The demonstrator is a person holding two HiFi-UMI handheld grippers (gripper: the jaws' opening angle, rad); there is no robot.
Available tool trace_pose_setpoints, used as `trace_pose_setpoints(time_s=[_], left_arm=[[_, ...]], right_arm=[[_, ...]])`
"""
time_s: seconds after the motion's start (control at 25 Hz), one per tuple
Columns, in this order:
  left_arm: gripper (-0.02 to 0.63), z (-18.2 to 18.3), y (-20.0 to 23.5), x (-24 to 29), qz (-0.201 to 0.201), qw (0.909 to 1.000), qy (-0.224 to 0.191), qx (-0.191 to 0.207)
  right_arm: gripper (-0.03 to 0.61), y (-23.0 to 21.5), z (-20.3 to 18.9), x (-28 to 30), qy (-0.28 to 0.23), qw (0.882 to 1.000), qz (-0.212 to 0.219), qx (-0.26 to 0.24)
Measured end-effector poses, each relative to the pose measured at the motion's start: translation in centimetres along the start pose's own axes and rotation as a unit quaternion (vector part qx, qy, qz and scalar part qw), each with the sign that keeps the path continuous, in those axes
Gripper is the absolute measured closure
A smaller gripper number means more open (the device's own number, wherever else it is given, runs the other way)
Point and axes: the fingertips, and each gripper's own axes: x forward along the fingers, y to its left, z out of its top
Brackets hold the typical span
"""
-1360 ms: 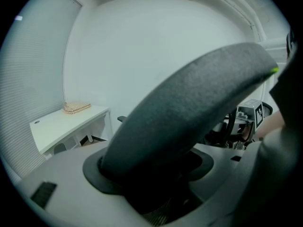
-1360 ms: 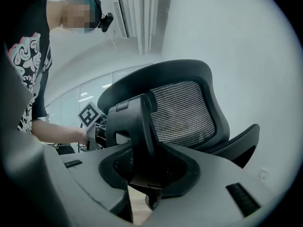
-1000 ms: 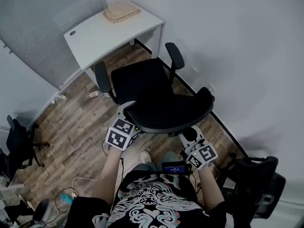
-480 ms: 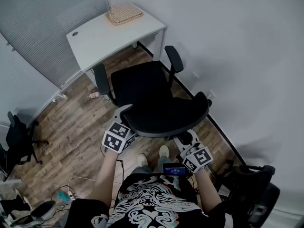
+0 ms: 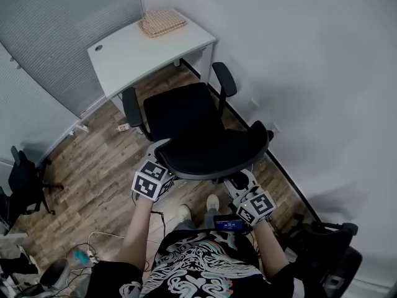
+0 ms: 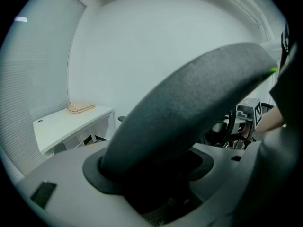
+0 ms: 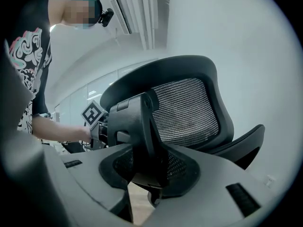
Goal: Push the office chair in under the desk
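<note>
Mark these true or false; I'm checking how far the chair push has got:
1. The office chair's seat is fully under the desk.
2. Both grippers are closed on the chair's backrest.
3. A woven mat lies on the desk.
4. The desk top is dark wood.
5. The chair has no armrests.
1. False. The office chair stands on the floor in front of the desk, its seat not yet under it.
2. True. The left gripper clamps the top edge of the backrest, and the right gripper clamps its rear support.
3. True. The woven mat lies near the desk's far end.
4. False. The desk top is white.
5. False. It has two armrests, one on each side of the seat.
</note>
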Motion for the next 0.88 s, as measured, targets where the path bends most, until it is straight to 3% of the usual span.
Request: trace_pose_setpoints(time_s=[0.88], left_arm=[[0.301,1.2,0.7,1.6,0.013,0.9999,0.0,-0.01]], right_arm=[[0.471,-2.2,0.8,1.0,0.005,1.0,0.025,-0.008]])
